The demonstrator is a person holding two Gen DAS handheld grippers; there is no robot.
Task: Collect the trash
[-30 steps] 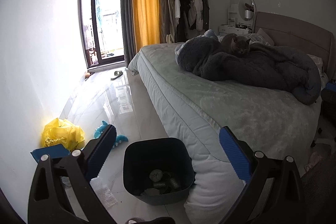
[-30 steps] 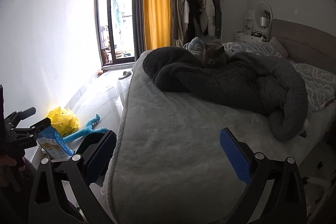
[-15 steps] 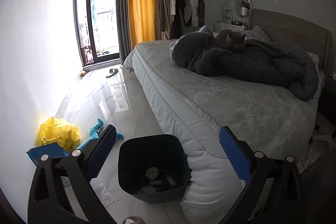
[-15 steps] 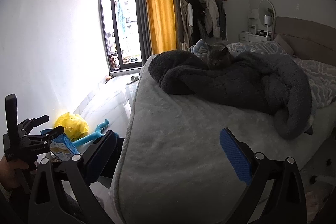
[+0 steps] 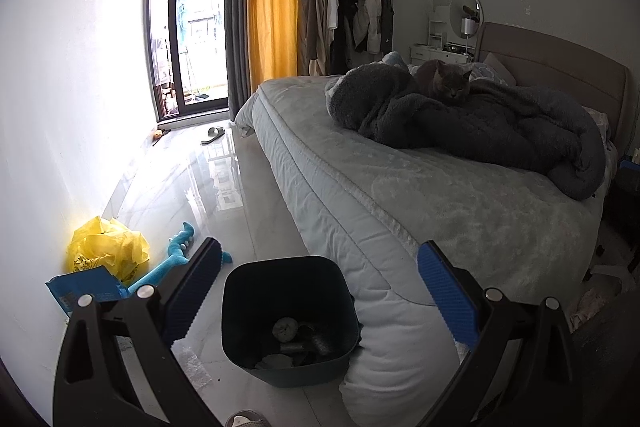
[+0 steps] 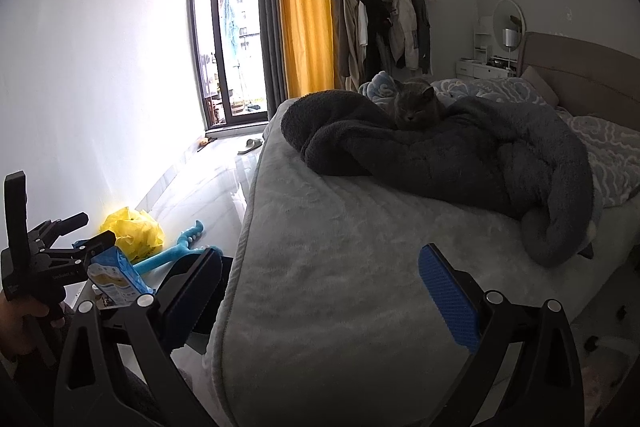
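Observation:
A dark bin (image 5: 289, 315) with several bits of trash inside stands on the floor against the bed corner. My left gripper (image 5: 320, 291) is open and empty above it; it also shows at the left of the right wrist view (image 6: 82, 233), open. A blue packet (image 5: 86, 287) lies on the floor by the wall, also seen in the right wrist view (image 6: 114, 277). A crumpled yellow bag (image 5: 106, 251) lies behind it. My right gripper (image 6: 320, 293) is open and empty over the bed's foot.
A bed (image 5: 460, 211) fills the right, with a dark blanket (image 6: 460, 163) and a grey cat (image 5: 444, 83) on it. A teal toy (image 5: 178, 255) and a clear plastic scrap (image 5: 194, 367) lie on the glossy floor. A slipper (image 5: 212, 135) lies near the balcony door.
Both views have shifted slightly; the left gripper has pulled back a little from the bin. Both grippers stay open and empty.

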